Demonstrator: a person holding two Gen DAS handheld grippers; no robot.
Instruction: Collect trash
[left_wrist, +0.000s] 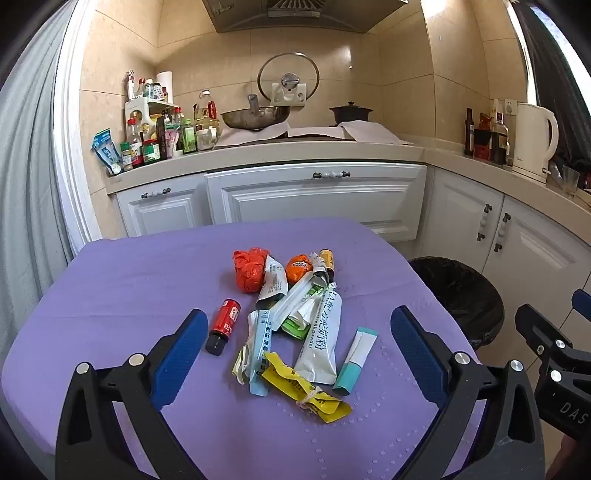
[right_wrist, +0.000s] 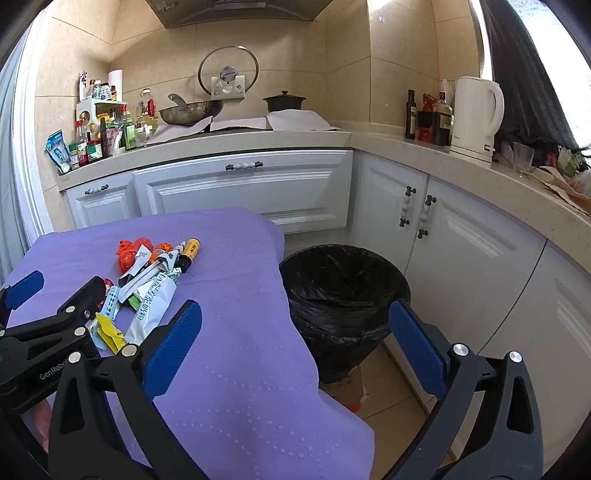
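the left gripper (left_wrist: 299, 343) hangs over the purple surface (left_wrist: 129, 280), its fingers wide and holding nothing, the trash pile (left_wrist: 295, 314) lying between them. the right gripper (right_wrist: 295, 332) is spread just as wide and empty, near the black-lined bin (right_wrist: 343, 280) beside the surface; the bin looks empty, though it is dark inside.
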